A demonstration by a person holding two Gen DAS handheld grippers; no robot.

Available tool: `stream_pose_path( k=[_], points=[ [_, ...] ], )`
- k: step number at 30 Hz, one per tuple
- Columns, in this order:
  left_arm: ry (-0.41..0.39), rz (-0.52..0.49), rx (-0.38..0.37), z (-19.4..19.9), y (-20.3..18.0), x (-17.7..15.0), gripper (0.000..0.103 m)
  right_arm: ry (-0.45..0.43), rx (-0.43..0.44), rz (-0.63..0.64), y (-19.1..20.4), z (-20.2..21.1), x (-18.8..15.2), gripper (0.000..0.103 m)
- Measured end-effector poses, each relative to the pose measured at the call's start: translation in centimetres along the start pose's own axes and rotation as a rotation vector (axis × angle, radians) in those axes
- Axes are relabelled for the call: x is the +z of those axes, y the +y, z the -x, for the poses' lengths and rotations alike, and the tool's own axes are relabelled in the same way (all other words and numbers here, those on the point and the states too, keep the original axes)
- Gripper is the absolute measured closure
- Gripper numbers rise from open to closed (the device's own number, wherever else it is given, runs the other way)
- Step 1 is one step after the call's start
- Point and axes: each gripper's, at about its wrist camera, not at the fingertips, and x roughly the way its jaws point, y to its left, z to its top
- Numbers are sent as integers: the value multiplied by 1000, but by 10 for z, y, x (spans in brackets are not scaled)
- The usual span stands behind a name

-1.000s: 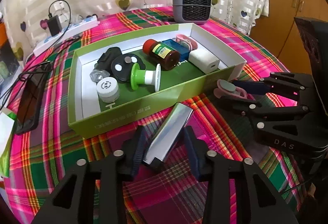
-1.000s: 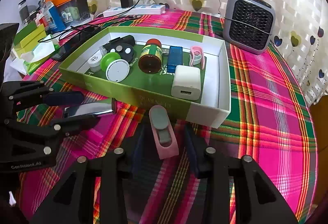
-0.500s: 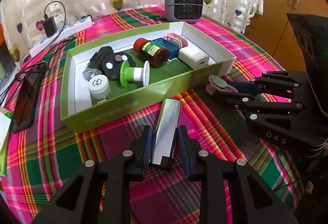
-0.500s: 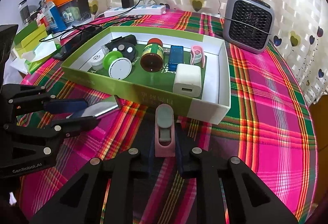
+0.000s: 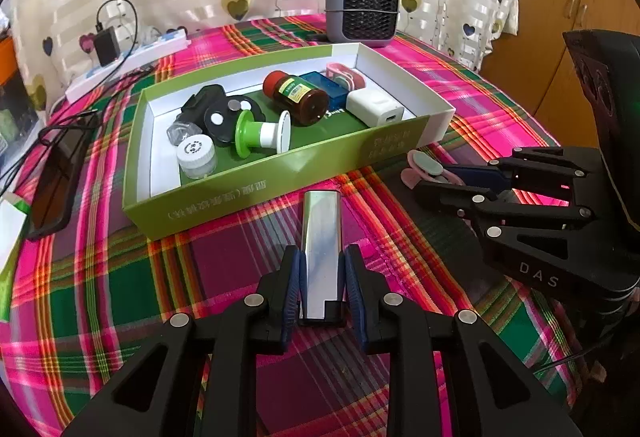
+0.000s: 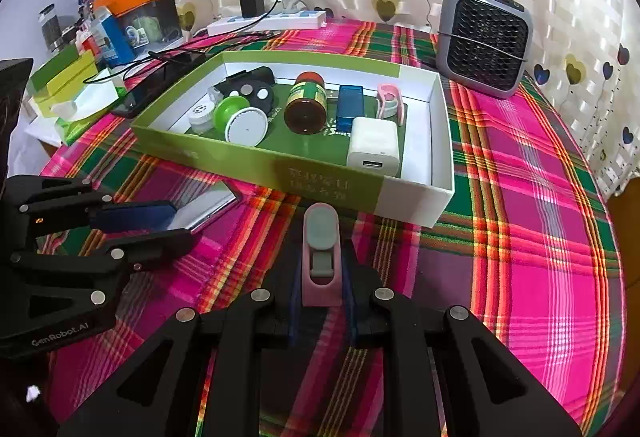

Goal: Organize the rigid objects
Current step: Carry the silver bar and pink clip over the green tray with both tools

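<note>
A green-and-white box (image 5: 280, 173) on the plaid tabletop (image 6: 540, 237) holds a brown jar (image 6: 306, 105), a white charger (image 6: 374, 147), a green spool (image 5: 260, 135), a blue case (image 6: 350, 107) and a pink clip. In front of it, the left hand-held gripper (image 5: 322, 277) clamps a silver bar (image 5: 321, 237); the right hand-held gripper (image 6: 322, 277) clamps a pink clip (image 6: 321, 249). A grey fan (image 6: 486, 41) stands behind.

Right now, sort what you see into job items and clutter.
Job: silver bar in left gripper; pink clip in right gripper; green box of small items.
Clutter: fan heater, power strip, phone, tissue box.
</note>
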Motion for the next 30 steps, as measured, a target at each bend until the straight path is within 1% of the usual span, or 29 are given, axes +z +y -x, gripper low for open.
stream_pose_path(
  k=[18, 30],
  points=[
    [-14, 16, -4, 7, -2, -5, 81, -12, 31, -27, 5, 9, -7, 85],
    [-37, 26, -2, 20, -5, -8, 81, -28, 48, -41, 7, 18, -8, 85]
  ],
)
